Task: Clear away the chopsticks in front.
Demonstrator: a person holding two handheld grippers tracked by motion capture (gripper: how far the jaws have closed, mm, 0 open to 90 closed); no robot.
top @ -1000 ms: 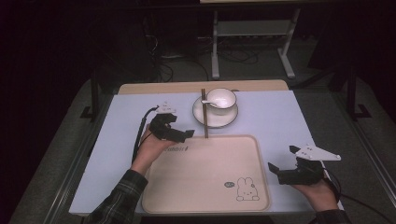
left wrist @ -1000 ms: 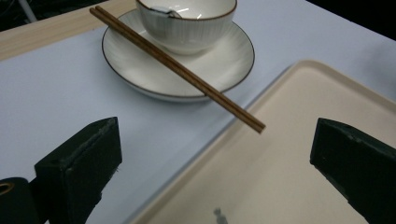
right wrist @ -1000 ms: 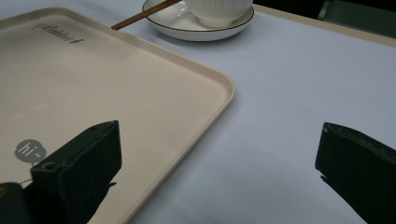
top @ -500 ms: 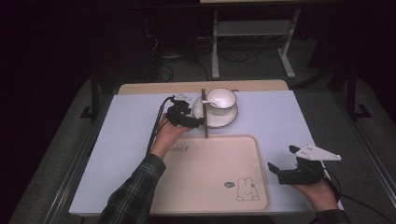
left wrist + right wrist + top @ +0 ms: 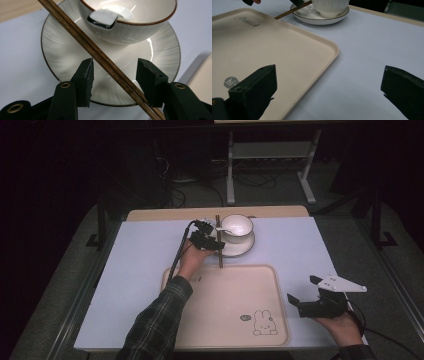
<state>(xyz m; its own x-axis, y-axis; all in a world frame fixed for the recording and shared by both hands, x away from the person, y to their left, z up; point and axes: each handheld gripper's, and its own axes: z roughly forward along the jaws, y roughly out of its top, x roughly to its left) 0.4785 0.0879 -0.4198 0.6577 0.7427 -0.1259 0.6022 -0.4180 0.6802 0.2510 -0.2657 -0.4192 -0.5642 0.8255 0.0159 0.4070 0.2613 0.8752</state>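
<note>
- I see the left gripper (image 5: pixel 218 245) reached out to the white plate (image 5: pixel 239 249) at the far side of the table (image 5: pixel 140 250). In the left gripper view its jaws stand apart with the brown chopsticks (image 5: pixel 100 56) running on a slant between them. The right pad looks to be right against the wood; the left pad stands a little off it. I cannot tell whether the sticks are gripped.
- The plate carries a white ribbed bowl (image 5: pixel 130 27) with a thin brown rim line. A white spoon (image 5: pixel 103 19) sits in the bowl, its handle end hanging over the near rim. Apart from the spoon I see nothing in the bowl.
- The chopsticks lie across the left edge of the plate, just beside the bowl. In the high view their near tips reach almost to the far edge of the beige tray (image 5: pixel 220 290).
- The tray lies at the near middle of the table. It holds nothing; a rabbit drawing (image 5: pixel 263 322) is printed near its front right corner and a small script mark near the far left corner.
- The right gripper (image 5: pixel 305 302) rests on the table just to the right of the tray, well apart from the plate. In the right gripper view its jaws are spread wide with nothing between them, one over the tray's edge and one over the white table surface.
</note>
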